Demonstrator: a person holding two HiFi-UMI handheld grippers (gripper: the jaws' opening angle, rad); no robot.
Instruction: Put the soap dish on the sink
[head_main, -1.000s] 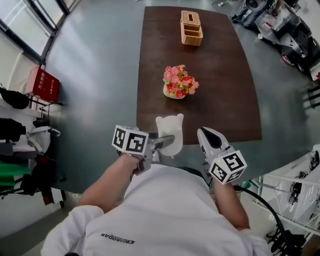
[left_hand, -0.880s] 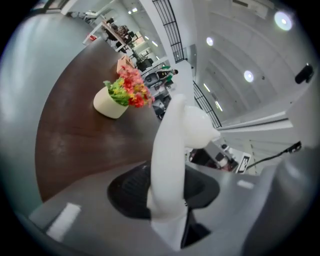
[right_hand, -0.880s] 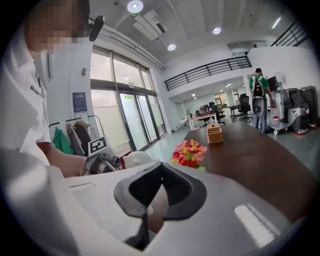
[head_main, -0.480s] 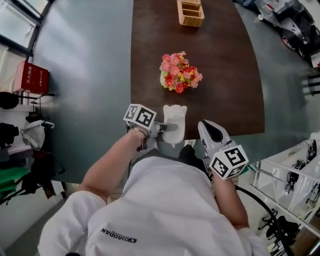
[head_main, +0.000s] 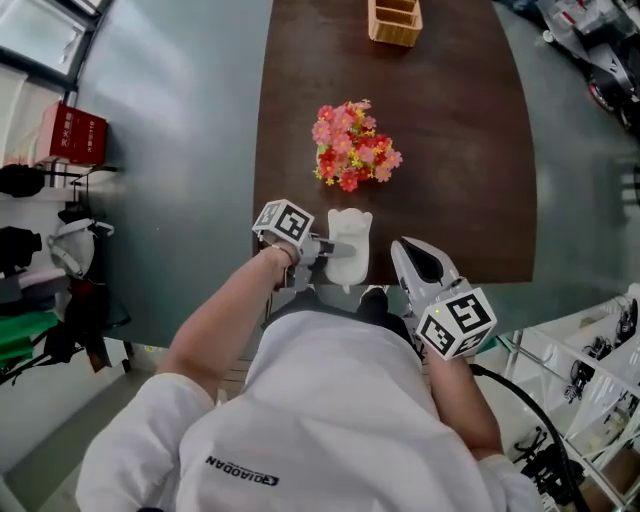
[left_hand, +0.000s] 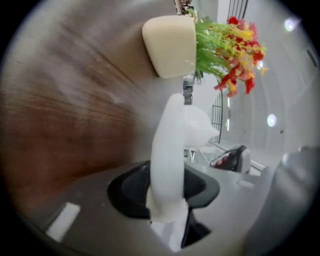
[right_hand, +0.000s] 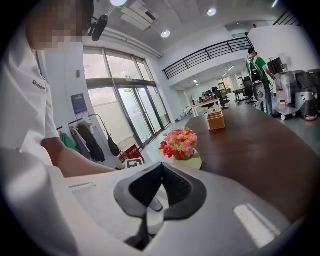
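The soap dish (head_main: 349, 250) is white and bear-shaped, and it hangs over the near edge of the dark brown table (head_main: 450, 150). My left gripper (head_main: 326, 247) is shut on the dish's near end. In the left gripper view the soap dish (left_hand: 170, 160) shows edge-on between the pads of the left gripper (left_hand: 167, 192), with the view rolled so the table stands at the left. My right gripper (head_main: 404, 252) hovers just right of the dish. In its own view the right gripper (right_hand: 160, 169) is shut with nothing in it. No sink shows in any view.
A pot of red and pink flowers (head_main: 350, 155) stands mid-table just beyond the dish, and a wooden box (head_main: 395, 22) at the far end. A red box (head_main: 68, 135) and clothes are on the floor left. Machines (head_main: 600, 50) stand far right. A person in green (right_hand: 257, 65) is far off.
My left gripper has sunk toward the table's near edge with the soap dish still held, and it has rolled. The right gripper has dropped slightly.
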